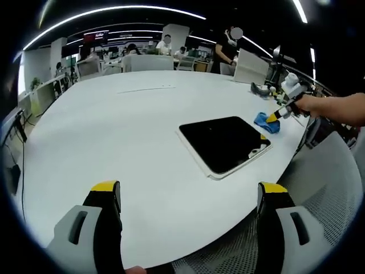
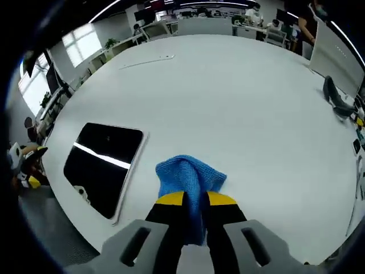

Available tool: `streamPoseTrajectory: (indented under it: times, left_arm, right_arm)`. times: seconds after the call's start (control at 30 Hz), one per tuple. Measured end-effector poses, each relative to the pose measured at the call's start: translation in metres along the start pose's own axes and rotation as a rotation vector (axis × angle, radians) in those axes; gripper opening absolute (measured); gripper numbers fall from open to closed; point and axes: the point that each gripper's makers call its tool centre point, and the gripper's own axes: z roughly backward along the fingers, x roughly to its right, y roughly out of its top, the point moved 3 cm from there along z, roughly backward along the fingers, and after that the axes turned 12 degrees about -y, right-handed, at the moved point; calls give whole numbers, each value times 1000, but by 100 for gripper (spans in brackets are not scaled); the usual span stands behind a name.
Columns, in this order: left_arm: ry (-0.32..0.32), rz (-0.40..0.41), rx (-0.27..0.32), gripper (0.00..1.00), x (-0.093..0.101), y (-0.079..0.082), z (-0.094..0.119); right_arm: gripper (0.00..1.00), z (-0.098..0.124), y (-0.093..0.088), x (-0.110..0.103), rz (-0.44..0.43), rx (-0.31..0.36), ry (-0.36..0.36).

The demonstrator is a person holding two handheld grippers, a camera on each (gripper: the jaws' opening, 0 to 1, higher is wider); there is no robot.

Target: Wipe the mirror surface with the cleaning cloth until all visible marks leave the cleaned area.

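One mirror (image 1: 223, 145) lies flat on the white worktop (image 1: 114, 131), near its edge: a dark, rounded-corner panel in a pale frame that reflects a bright ceiling strip in the right gripper view (image 2: 102, 165). Whether any marks sit on the glass you cannot tell at this scale. Just beside the mirror, off its far corner in the left gripper view, lies the blue cleaning cloth (image 1: 267, 122); it does not yet touch the glass.

Your right gripper (image 2: 195, 200) has its yellow-tipped jaws pinched together on a raised fold of the cloth (image 2: 191, 177), the rest of the fabric bunching on the worktop ahead of the tips. In the left gripper view the same tool (image 1: 276, 115) enters from the right, with your hand (image 1: 333, 108) behind it. Your left gripper (image 1: 188, 191) hangs above the near edge of the worktop with its jaws spread wide and nothing between them, well apart from the mirror.

The step in hand appears to be the pick-up of the cloth; wiping has not begun. The next move calls for you to carry the cloth sideways onto the glass, flatten it, and stroke across the whole panel. The mirror may slide under the pressure, so the free left gripper could steady its frame.
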Motion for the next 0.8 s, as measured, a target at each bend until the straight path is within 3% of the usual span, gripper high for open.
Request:
streamPoseTrajectory:
  times: [0.03, 0.1, 0.13, 0.17, 0.23, 0.27, 0.37, 0.43, 0.47, 0.5, 0.7, 0.73, 0.8]
  left_arm:
    - [10, -1, -15, 99, 0, -2, 1]
    - [24, -10, -26, 99, -3, -3, 2]
    - [30, -14, -25, 99, -4, -3, 2]
    - [43, -25, -19, 99, -6, 0, 1]
    - [53, -38, 0, 99, -5, 7, 2]
    - [63, -57, -17, 99, -7, 5, 3]
    - [45, -28, -7, 99, -5, 2, 4]
    - [35, -31, -2, 99, -4, 4, 3]
    - [33, -30, -5, 99, -2, 3, 3]
    - [32, -24, -11, 99, -2, 2, 4]
    - [37, 6, 15, 99, -2, 1, 8]
    - [40, 6, 21, 99, -2, 2, 9]
    - [42, -1, 33, 99, -1, 3, 11]
  right_arm:
    - [15, 0, 0, 0, 44, 23, 5]
    - [29, -4, -9, 10, 105, -1, -46]
    - [40, -7, -11, 8, 82, 3, -32]
    - [48, -8, -8, 9, 62, 57, -18]
    - [50, -5, -13, 12, 63, 43, -7]
    - [50, -5, -15, 11, 50, 37, 2]
    - [56, -6, -14, 13, 32, 49, -18]
    - [71, -8, -13, 18, 26, 47, -61]
    - [84, -7, -18, 19, 0, -3, -79]
    - [89, -5, -16, 17, 4, 5, -65]
    - [95, 15, -8, 12, 20, 138, 32]
    - [97, 21, -4, 9, 24, 190, 64]
    - [98, 37, -8, 1, 11, 221, 135]
